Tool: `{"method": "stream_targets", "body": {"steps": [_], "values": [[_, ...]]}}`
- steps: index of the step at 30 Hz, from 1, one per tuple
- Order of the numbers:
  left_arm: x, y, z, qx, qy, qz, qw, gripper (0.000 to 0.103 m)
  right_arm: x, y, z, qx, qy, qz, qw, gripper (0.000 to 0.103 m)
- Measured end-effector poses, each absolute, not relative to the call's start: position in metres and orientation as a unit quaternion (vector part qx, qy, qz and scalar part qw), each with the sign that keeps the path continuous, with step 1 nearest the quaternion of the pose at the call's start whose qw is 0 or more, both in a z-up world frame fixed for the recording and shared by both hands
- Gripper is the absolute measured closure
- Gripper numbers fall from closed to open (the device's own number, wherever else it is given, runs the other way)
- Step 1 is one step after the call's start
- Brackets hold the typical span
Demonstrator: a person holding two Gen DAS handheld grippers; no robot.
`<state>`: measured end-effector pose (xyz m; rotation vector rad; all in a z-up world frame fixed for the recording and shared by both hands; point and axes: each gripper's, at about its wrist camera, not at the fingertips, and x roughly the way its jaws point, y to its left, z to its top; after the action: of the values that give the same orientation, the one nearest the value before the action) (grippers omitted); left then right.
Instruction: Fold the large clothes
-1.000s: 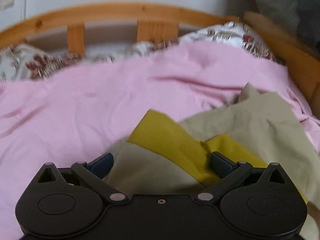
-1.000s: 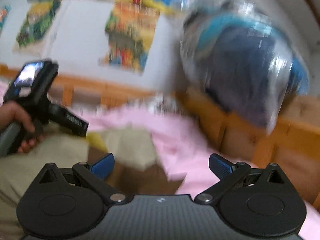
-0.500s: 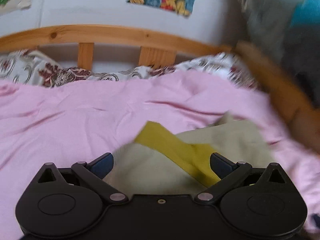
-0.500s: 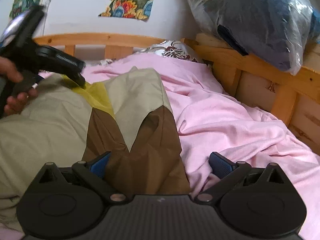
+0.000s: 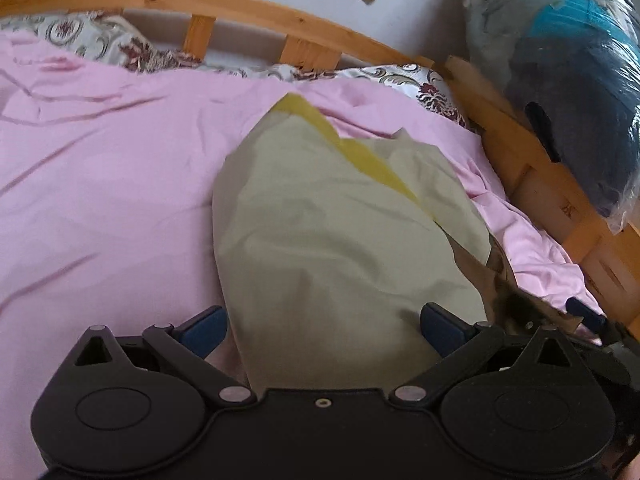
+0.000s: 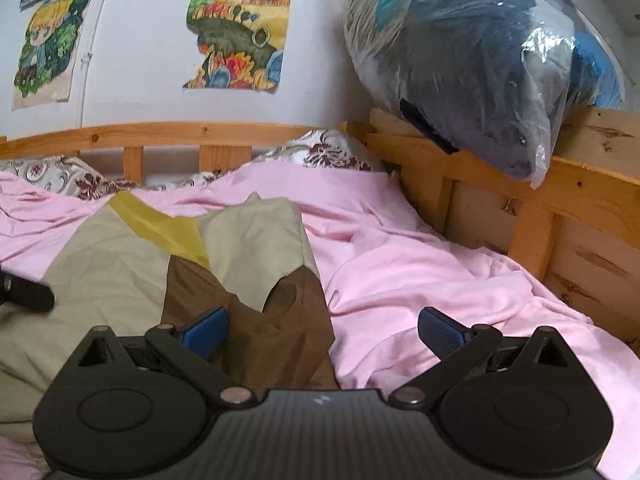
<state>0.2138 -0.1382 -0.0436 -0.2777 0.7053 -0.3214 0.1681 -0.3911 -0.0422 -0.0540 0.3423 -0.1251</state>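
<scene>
two views split the scene: only the right wrist view shows the posters (image 6: 236, 28) on the wall and the garment's (image 6: 132, 264) brown panel in full, while the left wrist view shows that panel as a sliver at the edge. the garment (image 5: 320, 232) lies on the pink sheet (image 5: 100, 180) of the bed, beige with a yellow stripe, creased. left tool (image 5: 324, 324) spread wide, empty, over the beige cloth; right tool (image 6: 322, 330) likewise released, over the brown hem.
</scene>
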Motion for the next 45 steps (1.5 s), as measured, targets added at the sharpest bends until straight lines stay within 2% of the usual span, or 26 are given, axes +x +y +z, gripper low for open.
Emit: {"method": "stream_targets", "body": {"steps": [6,14,16,18,20,22,24,25,26,29,34,45], "values": [[0.21,-0.139,-0.06,-0.128,0.338,-0.159,0.919,0.001,0.177,-0.389,-0.059,-0.044,0.213,-0.068,0.974,0.0],[0.215,-0.128,-0.067,-0.178,0.358,-0.17,0.901,0.001,0.163,-0.402,-0.037,0.031,0.139,-0.015,0.99,0.002],[0.214,-0.129,-0.067,-0.18,0.357,-0.167,0.901,0.001,0.168,-0.402,-0.034,0.028,0.134,-0.009,0.99,0.011],[0.213,-0.13,-0.068,-0.183,0.356,-0.163,0.902,0.001,0.176,-0.404,-0.034,0.027,0.145,-0.005,0.989,0.026],[0.213,-0.13,-0.068,-0.181,0.354,-0.162,0.903,0.001,0.189,-0.41,-0.036,0.045,0.17,0.004,0.984,0.03],[0.213,-0.13,-0.067,-0.178,0.355,-0.162,0.903,0.001,0.199,-0.417,-0.04,0.076,0.193,0.011,0.978,0.039],[0.214,-0.129,-0.066,-0.179,0.355,-0.162,0.903,0.001,0.204,-0.424,-0.043,0.106,0.199,0.02,0.974,0.063],[0.214,-0.129,-0.066,-0.18,0.356,-0.162,0.902,0.001,0.206,-0.425,-0.043,0.107,0.199,0.016,0.974,0.069],[0.214,-0.129,-0.066,-0.182,0.356,-0.162,0.902,0.001,0.208,-0.423,-0.043,0.097,0.198,0.015,0.975,0.079],[0.213,-0.13,-0.066,-0.182,0.358,-0.161,0.902,0.001,0.214,-0.41,-0.039,0.036,0.18,0.027,0.983,0.093],[0.212,-0.129,-0.067,-0.183,0.357,-0.158,0.902,0.001,0.213,-0.384,-0.032,-0.036,0.147,0.07,0.986,0.098],[0.209,-0.132,-0.069,-0.188,0.353,-0.151,0.904,0.001,0.208,-0.387,-0.026,-0.02,0.141,0.084,0.986,0.098]]}}
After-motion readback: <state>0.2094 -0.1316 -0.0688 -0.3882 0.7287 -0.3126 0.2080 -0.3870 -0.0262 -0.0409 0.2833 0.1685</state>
